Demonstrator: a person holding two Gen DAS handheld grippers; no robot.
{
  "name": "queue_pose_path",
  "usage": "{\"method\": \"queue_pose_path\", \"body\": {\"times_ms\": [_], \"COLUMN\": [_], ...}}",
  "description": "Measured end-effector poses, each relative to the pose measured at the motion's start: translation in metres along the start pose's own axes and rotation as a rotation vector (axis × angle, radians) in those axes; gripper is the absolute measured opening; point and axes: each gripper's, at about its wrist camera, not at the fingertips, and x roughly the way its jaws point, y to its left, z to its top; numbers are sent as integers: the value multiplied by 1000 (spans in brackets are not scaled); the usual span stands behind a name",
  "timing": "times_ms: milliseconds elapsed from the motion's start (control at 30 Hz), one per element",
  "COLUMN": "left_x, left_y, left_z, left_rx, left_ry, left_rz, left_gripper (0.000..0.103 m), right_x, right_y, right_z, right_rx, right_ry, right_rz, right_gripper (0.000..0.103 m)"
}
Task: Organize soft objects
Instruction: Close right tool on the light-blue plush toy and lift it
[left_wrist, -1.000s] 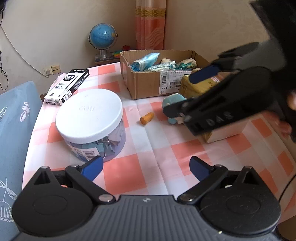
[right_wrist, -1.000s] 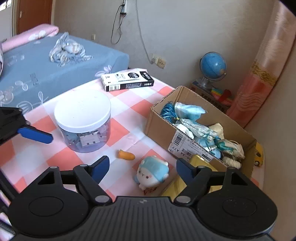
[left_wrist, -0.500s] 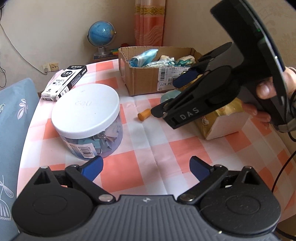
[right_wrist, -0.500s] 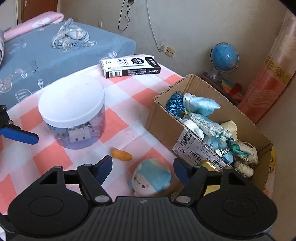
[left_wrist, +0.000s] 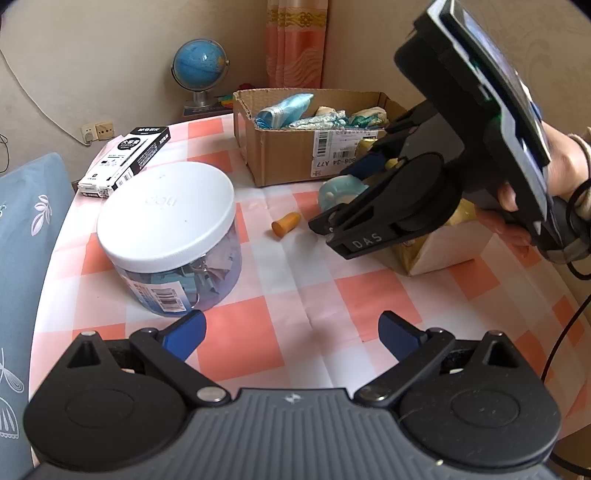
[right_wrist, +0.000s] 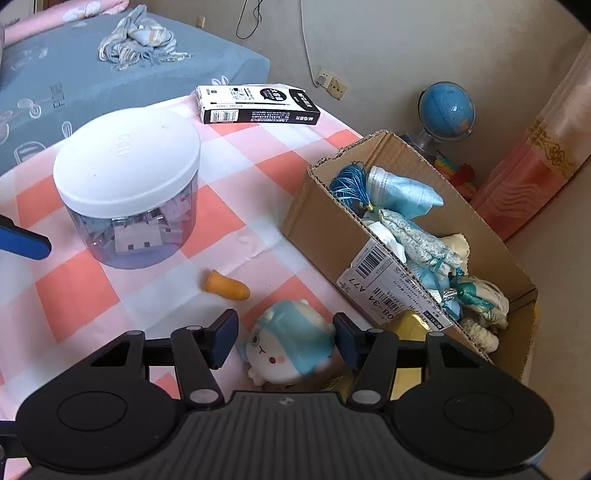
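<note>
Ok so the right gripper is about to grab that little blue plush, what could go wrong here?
The right gripper is open around the blue plush, which sits tight against the yellow packet; closing could pinch that too. The plush is rounded and squashy, so it might squirt out. The orange cone lies close and could get knocked.

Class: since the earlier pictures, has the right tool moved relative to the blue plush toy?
Yes. The right tool has closed in on the blue plush toy, now straddling it; the toy stays beside the cardboard box.
</note>
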Motion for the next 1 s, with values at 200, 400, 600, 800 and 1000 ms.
{"method": "queue_pose_path", "body": {"times_ms": [200, 400, 600, 800, 1000], "left_x": [0, 0, 1, 1, -4], "left_y": [0, -1, -1, 0, -5], "left_z": [0, 0, 0, 0, 2], "left_rx": [1, 2, 2, 3, 39], "left_ry": [2, 2, 4, 4, -7], "left_rz": [0, -1, 0, 4, -3], "left_gripper": [99, 99, 99, 99, 96], "right_x": [-2, -8, -2, -9, -44], "right_y": [1, -3, 0, 0, -8], "right_z": [0, 1, -1, -1, -6], "right_rx": [8, 72, 71, 84, 177], "right_ry": [-1, -12, -2, -22, -97], "right_rz": [-8, 88, 74, 49, 25], "right_gripper": [52, 52, 53, 52, 52]}}
